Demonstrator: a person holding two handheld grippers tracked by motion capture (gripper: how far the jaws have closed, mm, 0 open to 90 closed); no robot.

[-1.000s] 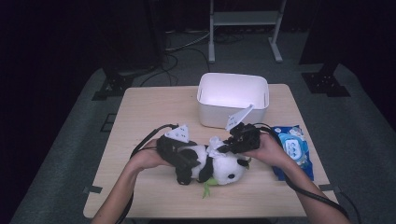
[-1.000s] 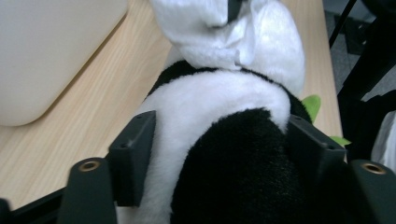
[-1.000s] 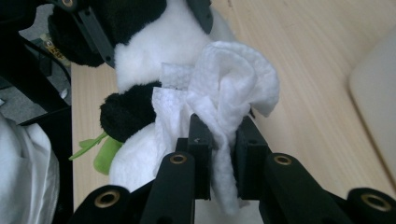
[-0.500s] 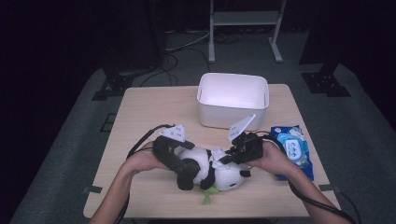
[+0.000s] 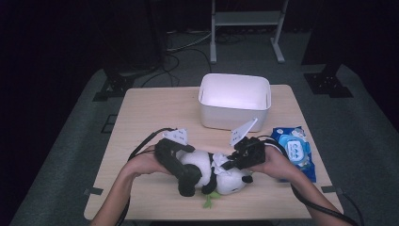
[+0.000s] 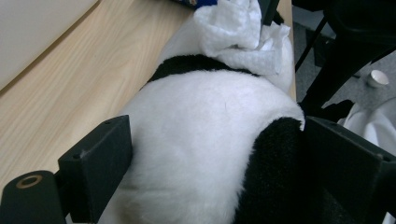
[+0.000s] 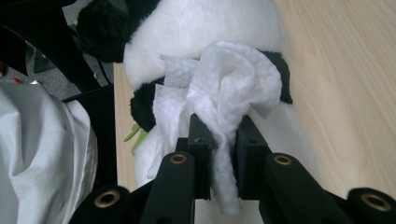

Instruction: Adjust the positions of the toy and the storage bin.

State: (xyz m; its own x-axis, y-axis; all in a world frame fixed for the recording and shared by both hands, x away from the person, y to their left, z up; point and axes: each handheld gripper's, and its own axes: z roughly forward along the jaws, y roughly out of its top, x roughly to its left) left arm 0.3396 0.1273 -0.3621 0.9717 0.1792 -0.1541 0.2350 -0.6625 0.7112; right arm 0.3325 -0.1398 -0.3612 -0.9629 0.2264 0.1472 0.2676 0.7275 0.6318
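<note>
- Plush, black-and-white panda soft toy (image 5: 211,172) lies on its side at the near middle of the pale wooden table (image 5: 150,113), between both hands.
- Judged handling: light, squashy, fur gives under load; no rigid core to grab, so it needs a wide bite across the body or it rolls.
- Left gripper (image 5: 188,181) straddles the panda's white back (image 6: 201,140); its 2 black jaws are spread wide and pressed into the fur on either side, so the toy is pinned rather than lifted.
- Crumpled white wet wipe (image 7: 229,88) is thin, limp and probably damp; it bunches easily, so grip the gathered tail, not a loose edge.
- Right gripper (image 7: 223,154) has its 2 jaws closed tight on that gathered tail, with the wad resting against the panda near its black band.
- Pose: left forearm enters from the bottom left, gripper angled inward and down over the toy; right hand (image 5: 275,162) comes in from the right, gripper pointing left towards the toy's head end.
- Small green felt leaf (image 5: 208,201) sticks out under the toy at the table's near edge.
- White rectangular plastic bin (image 5: 234,101) sits farther back; blue wet-wipe packet (image 5: 294,150) lies just beside the right hand.
</note>
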